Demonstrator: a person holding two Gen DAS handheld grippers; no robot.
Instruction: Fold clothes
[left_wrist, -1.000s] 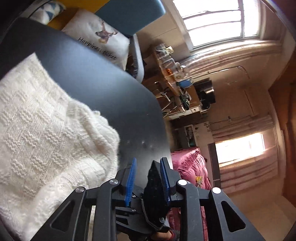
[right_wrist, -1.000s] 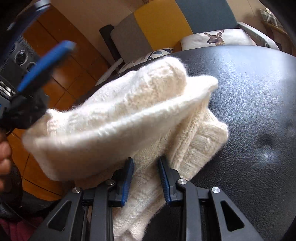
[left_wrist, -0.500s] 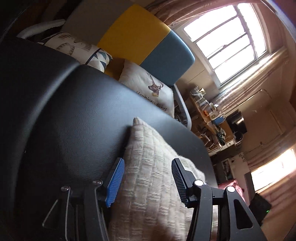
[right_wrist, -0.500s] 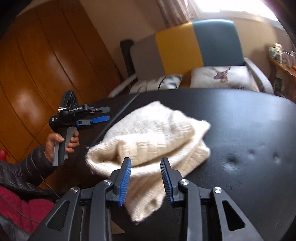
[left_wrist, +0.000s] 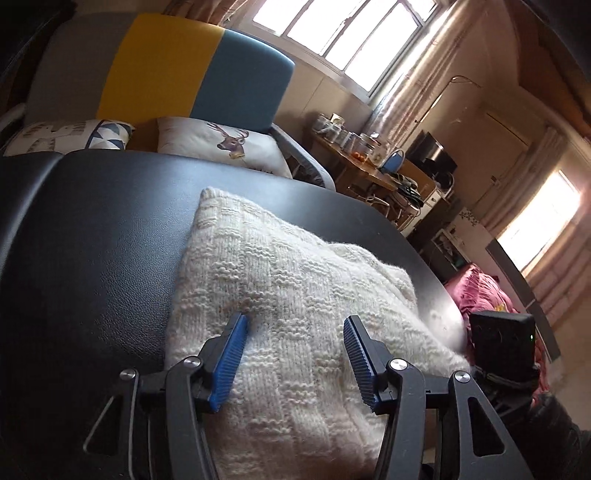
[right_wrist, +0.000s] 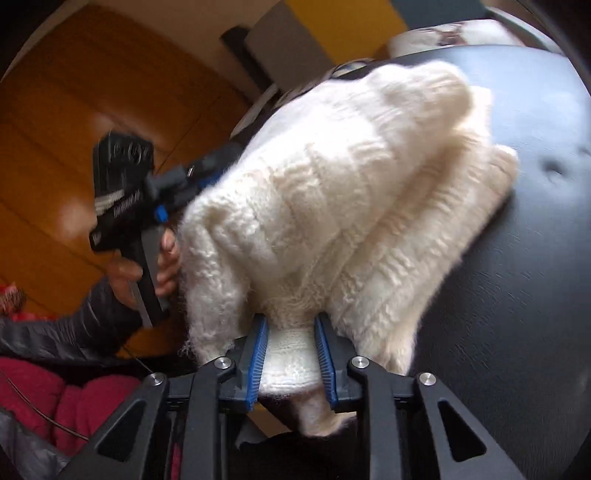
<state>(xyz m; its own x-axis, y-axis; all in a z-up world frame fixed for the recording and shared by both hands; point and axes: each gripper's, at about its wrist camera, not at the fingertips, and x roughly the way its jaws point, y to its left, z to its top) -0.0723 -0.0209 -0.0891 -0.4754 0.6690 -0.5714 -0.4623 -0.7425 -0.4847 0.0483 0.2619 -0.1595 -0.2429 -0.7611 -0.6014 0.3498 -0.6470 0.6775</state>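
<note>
The white sweater (left_wrist: 295, 295) lies on the black table (left_wrist: 92, 240), already doubled over itself into a thick, lumpy bundle, so I judge the fold well begun but not finished; the layers are uneven, one puffy roll sits on top of a flatter ribbed layer, and a corner of the sweater hangs off the table edge nearest the grippers; squaring the edges and flattening the roll look like what is left. The right gripper (right_wrist: 291, 354) is at that near edge of the sweater, its jaws closing, with a bunched wad of knit between the blue pads (right_wrist: 258, 354), which press it from both sides. The left gripper (left_wrist: 291, 354) is over the sweater's near side as its own camera shows it, jaws standing fairly wide with the knit lying under and between them; the pads do not pinch anything, though one tip seems to touch the cloth. In the right wrist view the left gripper's body shows just beside the sweater, on the side away from the table's middle, held by a hand (right_wrist: 162, 266) in a dark padded sleeve (right_wrist: 74, 325); that part is blurred. The sweater is cream-white, chunky, with a basket-weave pattern of raised blocks and a fuzzy nap; it looks soft, bulky and springy, likely to puff back up. Beyond the sweater, past the table's far edge, stands a sofa (left_wrist: 184, 74) with cushions (left_wrist: 221, 147).
</note>
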